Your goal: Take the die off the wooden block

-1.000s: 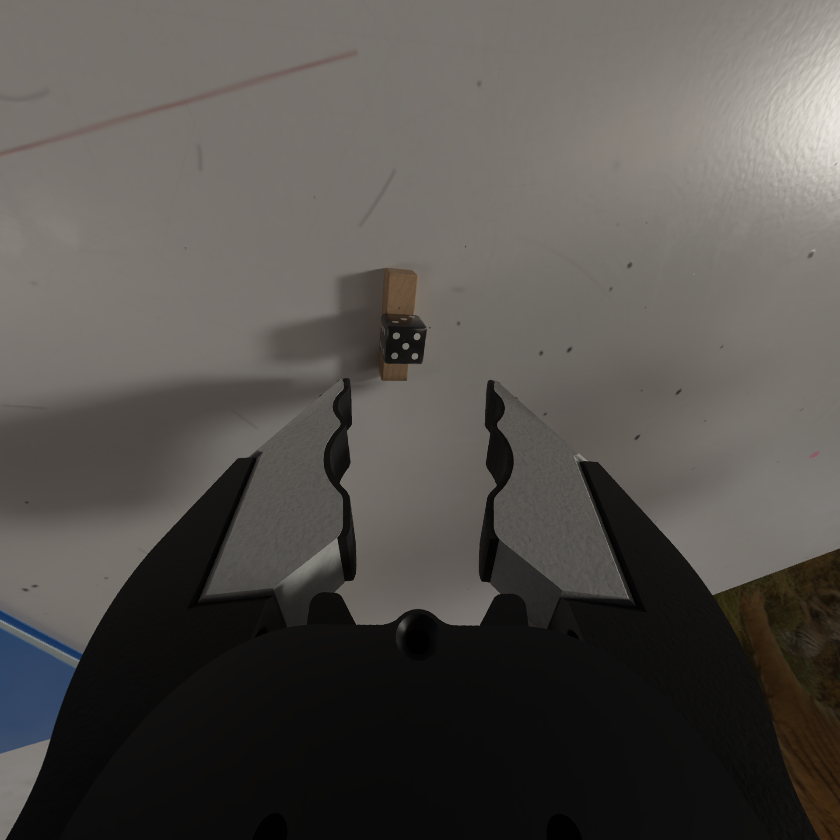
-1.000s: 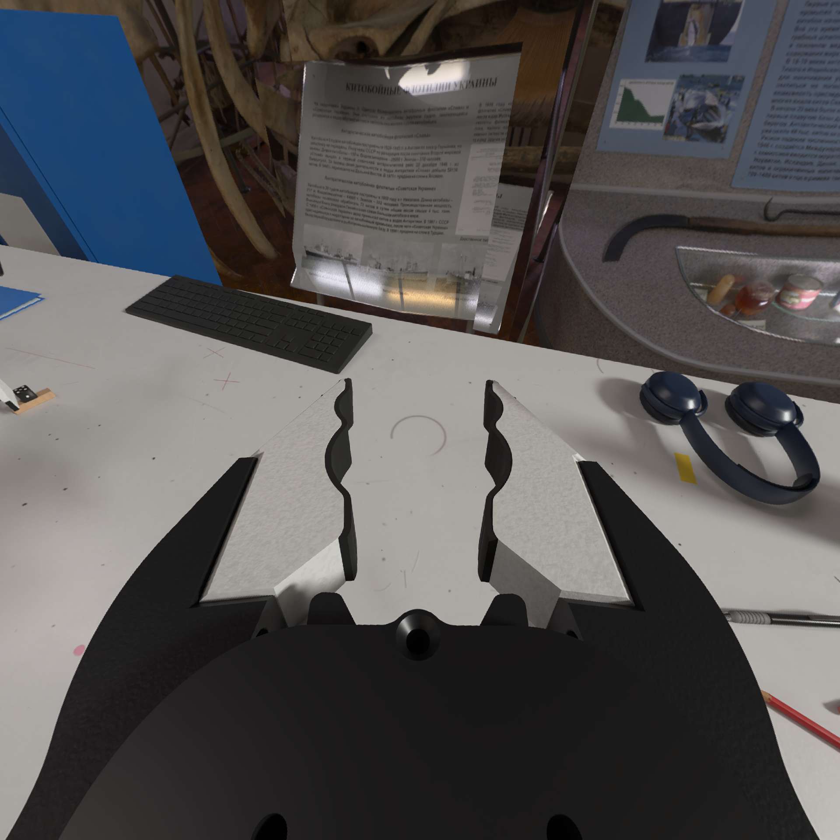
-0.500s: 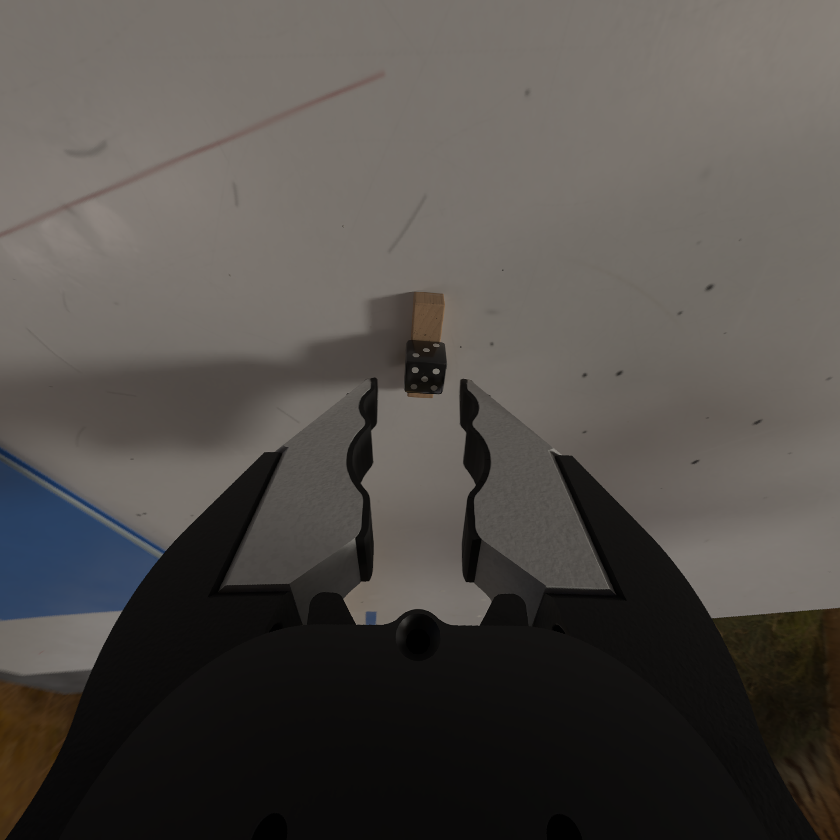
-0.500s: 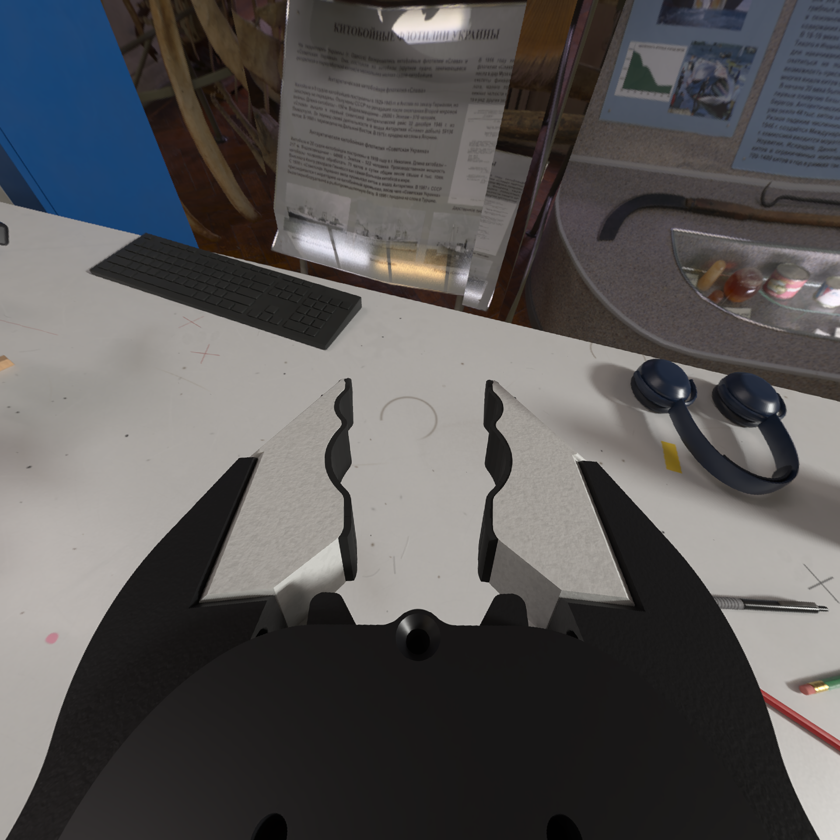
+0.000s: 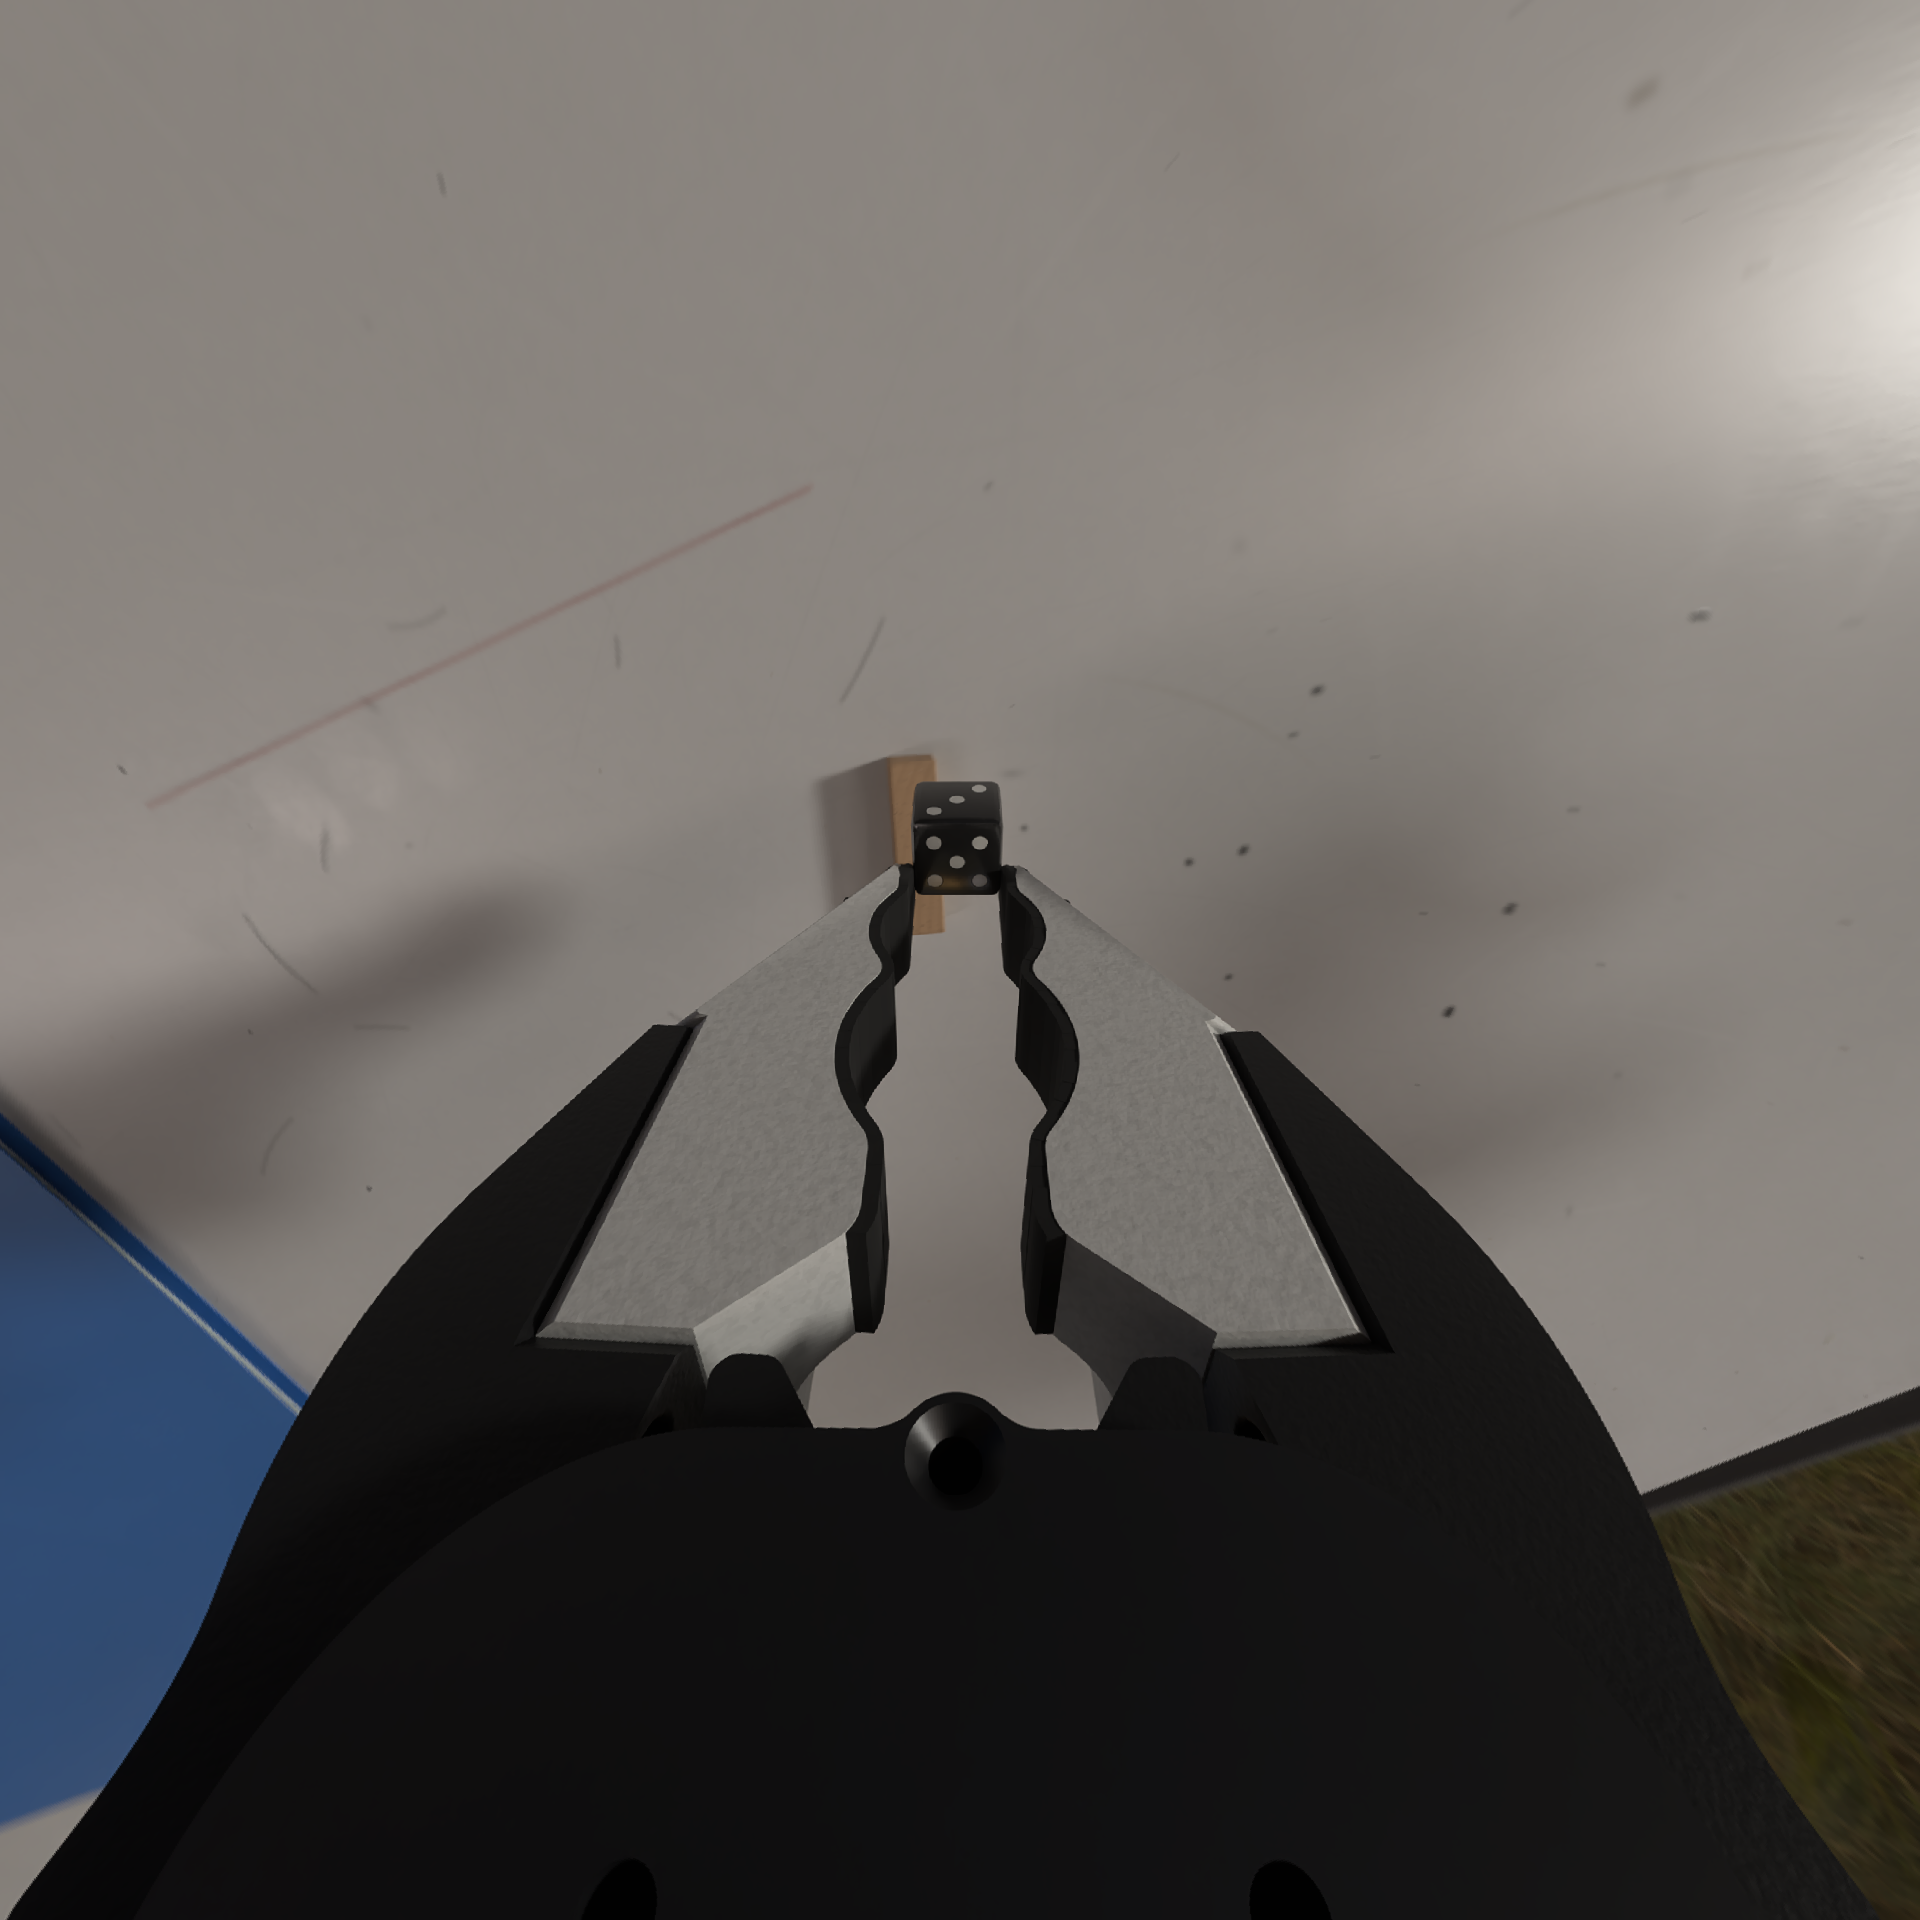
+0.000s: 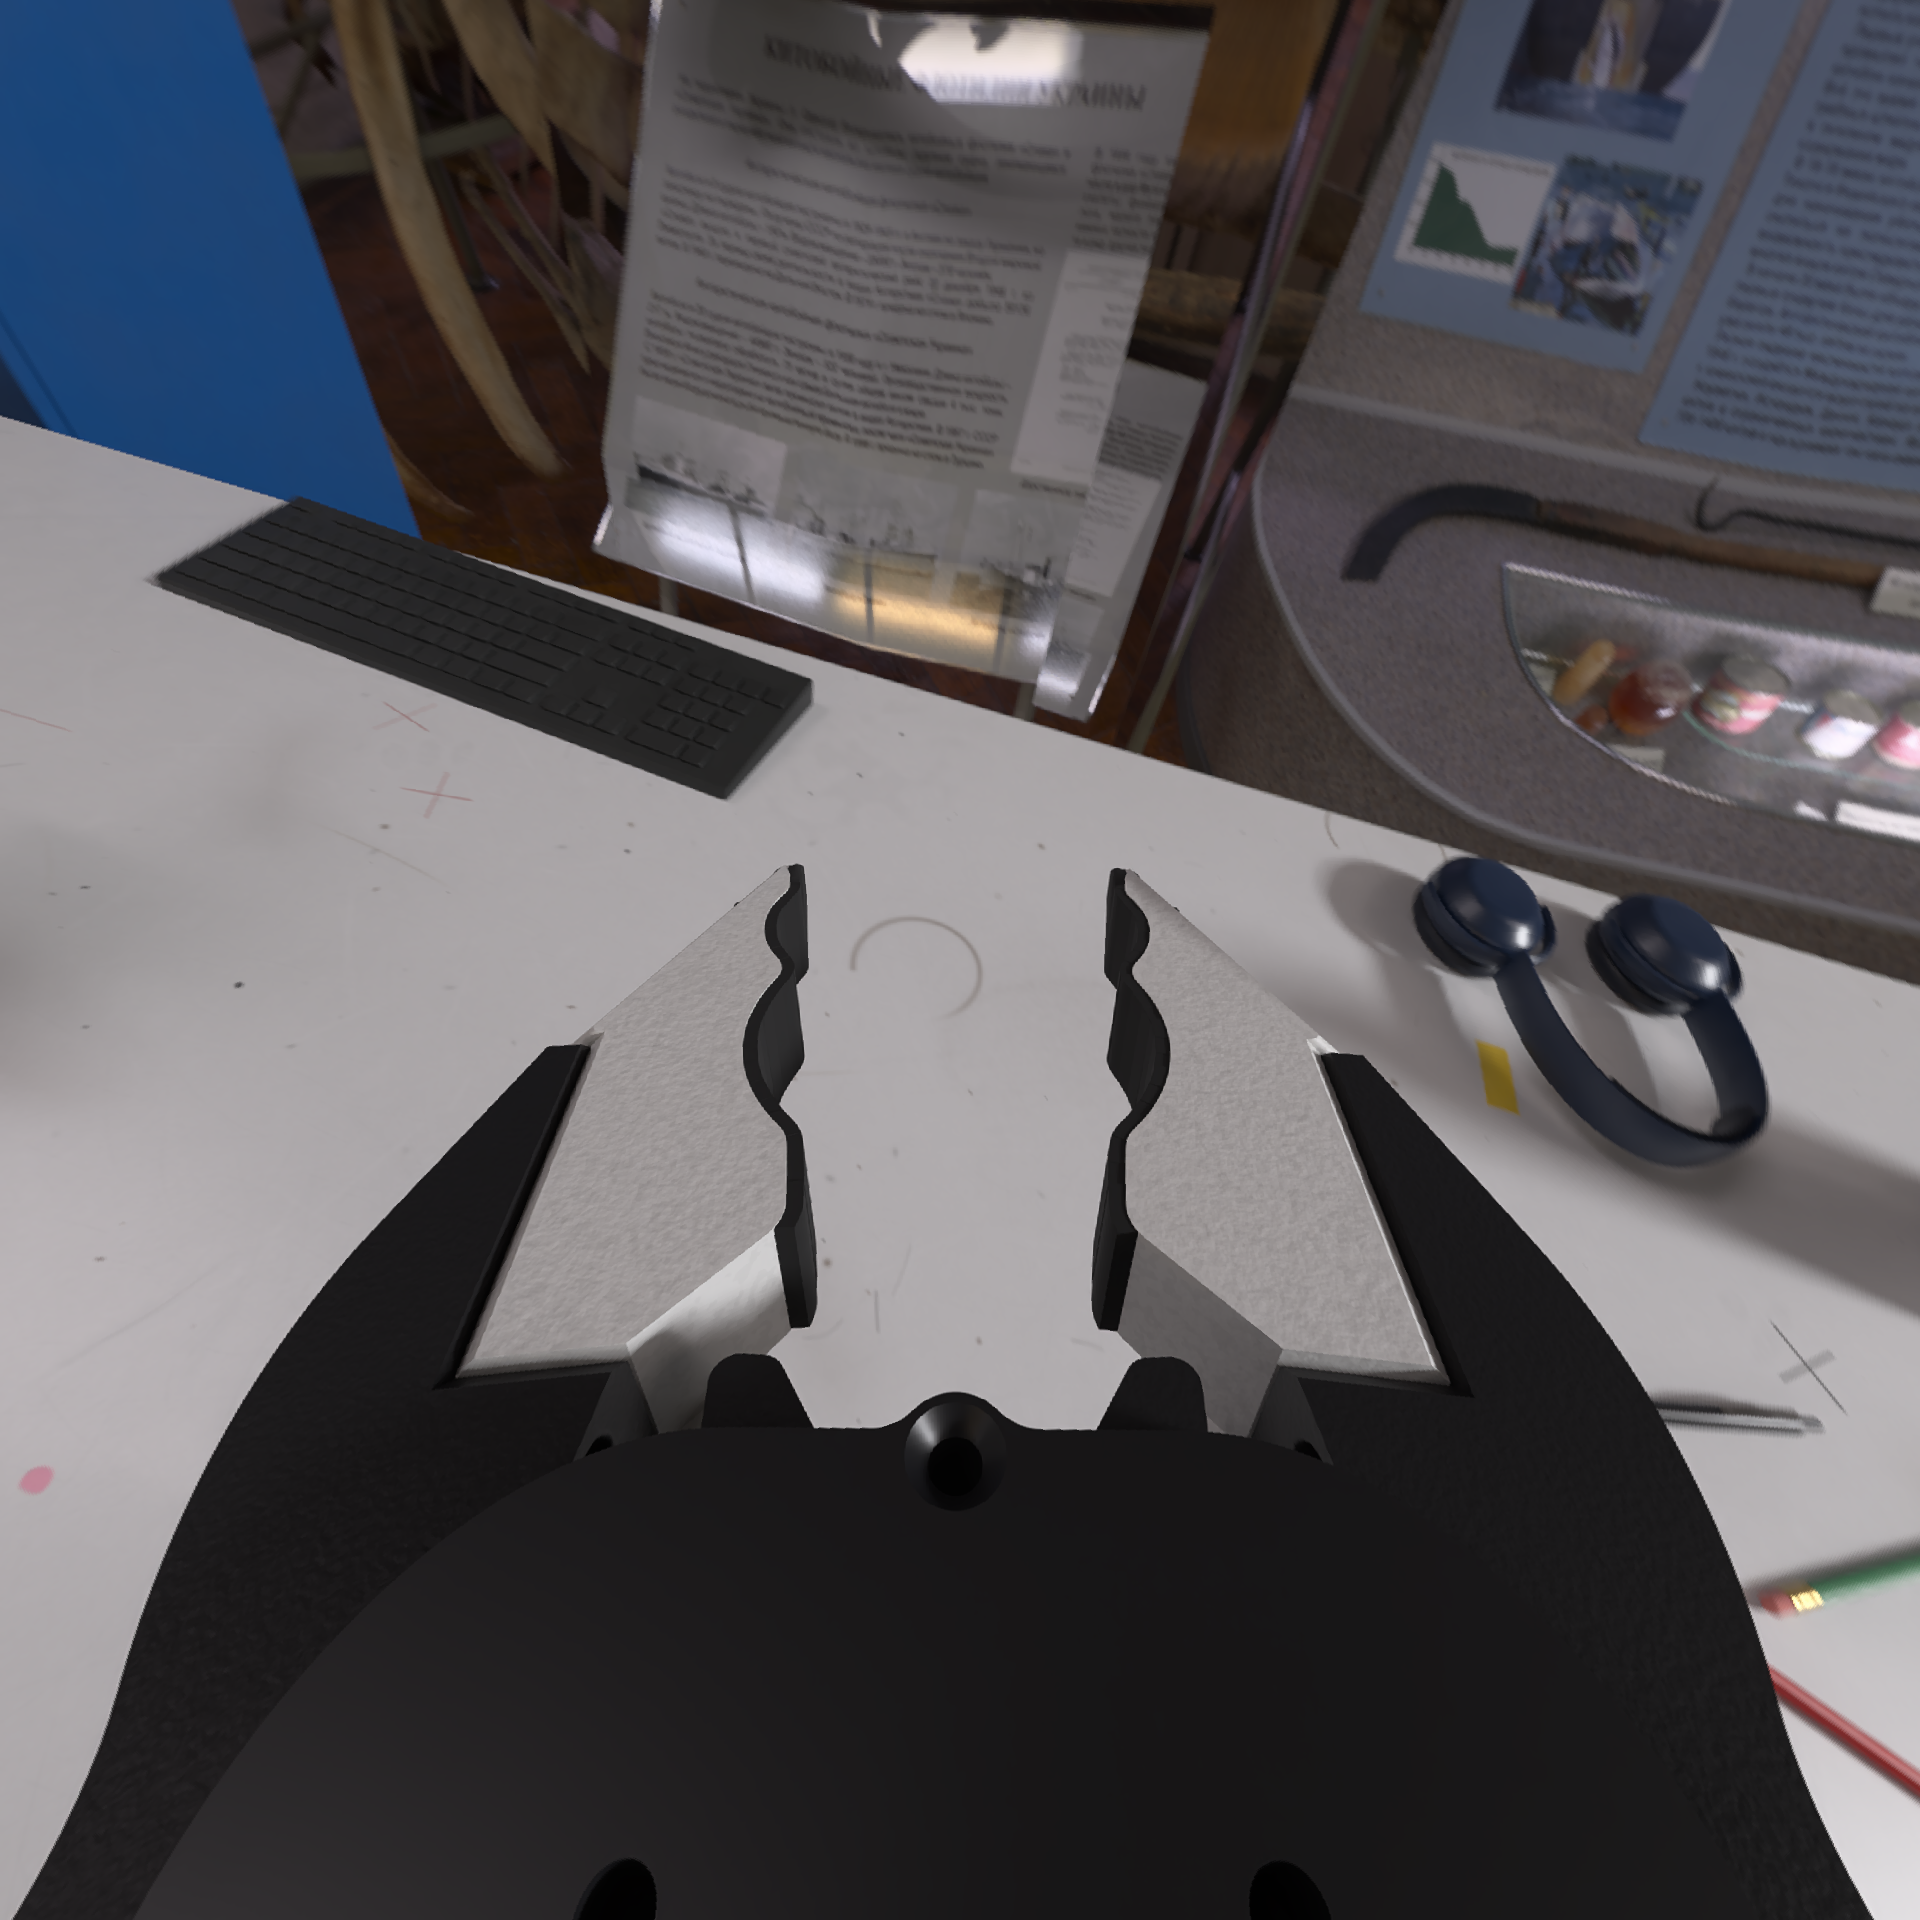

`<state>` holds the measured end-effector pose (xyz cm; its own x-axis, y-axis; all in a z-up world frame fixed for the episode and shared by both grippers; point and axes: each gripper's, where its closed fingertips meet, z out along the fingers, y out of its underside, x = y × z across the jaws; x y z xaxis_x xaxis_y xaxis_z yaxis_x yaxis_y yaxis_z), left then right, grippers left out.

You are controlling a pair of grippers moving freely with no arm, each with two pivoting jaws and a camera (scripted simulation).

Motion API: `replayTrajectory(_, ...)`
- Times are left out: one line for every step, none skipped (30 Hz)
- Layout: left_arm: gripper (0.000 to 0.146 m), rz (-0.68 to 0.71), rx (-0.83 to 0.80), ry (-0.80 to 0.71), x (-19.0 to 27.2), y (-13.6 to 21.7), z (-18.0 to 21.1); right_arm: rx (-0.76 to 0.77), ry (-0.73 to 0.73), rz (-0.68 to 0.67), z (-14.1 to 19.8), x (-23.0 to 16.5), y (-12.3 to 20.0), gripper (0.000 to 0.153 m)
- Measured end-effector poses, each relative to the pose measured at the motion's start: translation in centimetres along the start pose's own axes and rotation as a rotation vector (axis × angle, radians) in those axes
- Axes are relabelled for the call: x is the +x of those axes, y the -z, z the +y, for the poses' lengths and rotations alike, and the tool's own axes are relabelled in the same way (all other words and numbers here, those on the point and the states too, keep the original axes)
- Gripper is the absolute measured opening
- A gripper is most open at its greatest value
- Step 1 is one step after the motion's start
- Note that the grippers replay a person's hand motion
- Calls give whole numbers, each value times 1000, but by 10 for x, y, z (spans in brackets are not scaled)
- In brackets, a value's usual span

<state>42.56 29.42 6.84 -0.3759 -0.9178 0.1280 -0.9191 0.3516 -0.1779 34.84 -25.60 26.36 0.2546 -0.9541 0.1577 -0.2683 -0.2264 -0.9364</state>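
At frame centre the die (image 5: 957, 844) looks glossy black plastic against the pale, matt raw wood of the wooden block (image 5: 911, 800). The white table (image 5: 1143, 364) is smooth, scuffed and faintly sheeny at upper right, while the left gripper (image 5: 957, 883) has grainy grey pads (image 5: 748, 1143) on a matt black shell

Glare upper right on table (image 5: 1351, 416) — soft shadows left (edges blurred, wide-angle bowed).

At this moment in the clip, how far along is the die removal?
Done: the left hand-held gripper has closed on the black die, fingertips at its two sides. In hand: the die looks raised, though whether it has cleared the wooden block is unclear. Left: carry it clear and set it on the table. The right hand-held gripper is open, holding nothing.
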Motion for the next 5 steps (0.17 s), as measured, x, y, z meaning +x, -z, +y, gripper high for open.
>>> replayTrajectory(16,14,43,-16,4,8,-3,16,6,-15,-3,-5,-1,57)
replayTrajectory(16,25,84,-33,8,17,-6,32,11,-35,-6,-10,-3,57)
replayTrajectory(16,39,124,-53,14,25,-9,49,15,-60,-10,-17,-5,57)
replayTrajectory(16,66,172,-79,23,35,-13,70,18,-93,-15,-27,-7,56)
replayTrajectory(16,108,223,-110,33,43,-17,95,19,-132,-19,-36,-9,56)
